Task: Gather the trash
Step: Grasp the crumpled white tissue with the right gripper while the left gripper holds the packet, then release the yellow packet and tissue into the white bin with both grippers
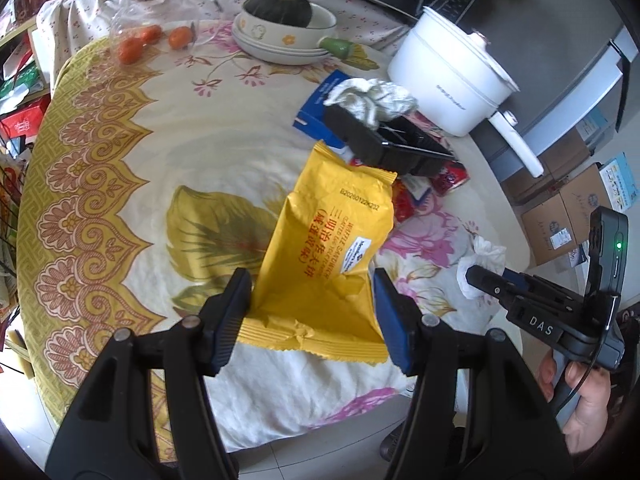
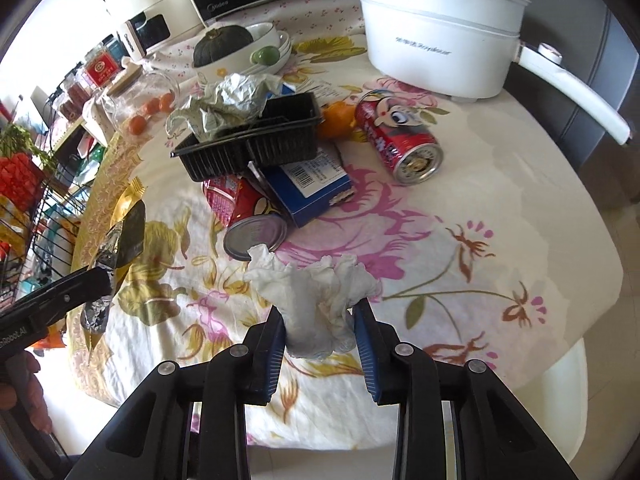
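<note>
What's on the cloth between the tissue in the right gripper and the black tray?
In the right wrist view, a red can on its side and a blue box lie between the tissue and black tray.

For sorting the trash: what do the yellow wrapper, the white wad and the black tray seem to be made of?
Yellow wrapper: likely plastic film, slightly glossy, with a crimped zigzag edge; the right wrist view suggests a silvery lining.
White wad: soft tissue paper, matte and crumpled.
Black tray: thin moulded plastic, probably, with ribbed walls and a slight sheen.
</note>
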Demonstrator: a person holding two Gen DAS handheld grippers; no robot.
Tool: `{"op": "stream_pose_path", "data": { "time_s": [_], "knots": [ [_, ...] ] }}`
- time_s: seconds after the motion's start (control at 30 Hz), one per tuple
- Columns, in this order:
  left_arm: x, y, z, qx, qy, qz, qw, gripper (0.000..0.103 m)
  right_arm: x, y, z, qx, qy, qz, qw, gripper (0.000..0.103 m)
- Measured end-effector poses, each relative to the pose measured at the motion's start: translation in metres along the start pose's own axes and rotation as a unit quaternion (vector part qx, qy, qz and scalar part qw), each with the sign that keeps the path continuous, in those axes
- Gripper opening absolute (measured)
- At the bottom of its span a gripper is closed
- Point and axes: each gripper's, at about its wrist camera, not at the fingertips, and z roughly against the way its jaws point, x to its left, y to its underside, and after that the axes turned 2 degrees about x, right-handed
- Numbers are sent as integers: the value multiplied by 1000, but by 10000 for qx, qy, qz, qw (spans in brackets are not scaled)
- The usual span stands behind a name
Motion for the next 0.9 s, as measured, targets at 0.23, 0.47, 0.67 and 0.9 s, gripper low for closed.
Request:
{"op": "stream_pose_path", "data": {
  "time_s": [0.23, 0.47, 0.67, 0.9],
  "knots": [
    [-37, 7, 2, -37, 312, -316, 9990, 62, -33, 16, 29, -151, 131, -121, 9997, 34],
    [-80, 12, -7, 24, 607, -650, 9960, 62, -75, 36, 56, -297, 207, -375, 9986, 34],
    [-119, 24, -20, 167, 789, -1016, 9916, 62, -115, 57, 74, -359, 317, -643, 9968, 34],
    [-174, 42, -40, 385, 1001, -1565, 9818, 62, -163, 95, 90, -351, 516, -881, 9942, 34]
  ]
}}
